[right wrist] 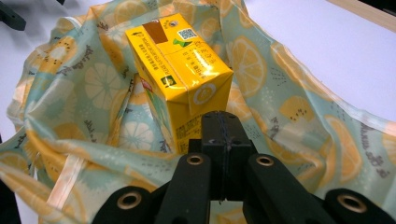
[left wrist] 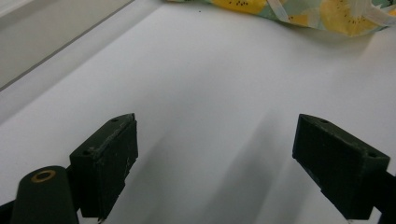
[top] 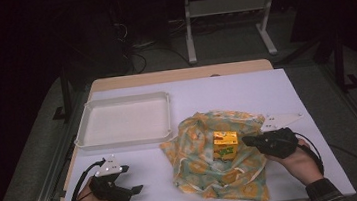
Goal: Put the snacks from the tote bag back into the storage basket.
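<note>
White table (top: 266, 91) in a dark room; left hand-held gripper (top: 134, 189) released, right hand-held gripper (top: 247, 140) clenched empty

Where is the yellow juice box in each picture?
High view: yellow juice box stands upright on the lemon-print bag, right of centre, just left of the right gripper.
Left gripper view: not in it.
Right gripper view: upper centre, just beyond the shut jaws.
Shared landmark: the lemon-print bag.

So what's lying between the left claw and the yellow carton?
In the high view, bare white table cover runs from the left claw to the lemon-print cloth, then cloth up to the yellow carton, which stands on it.
</note>
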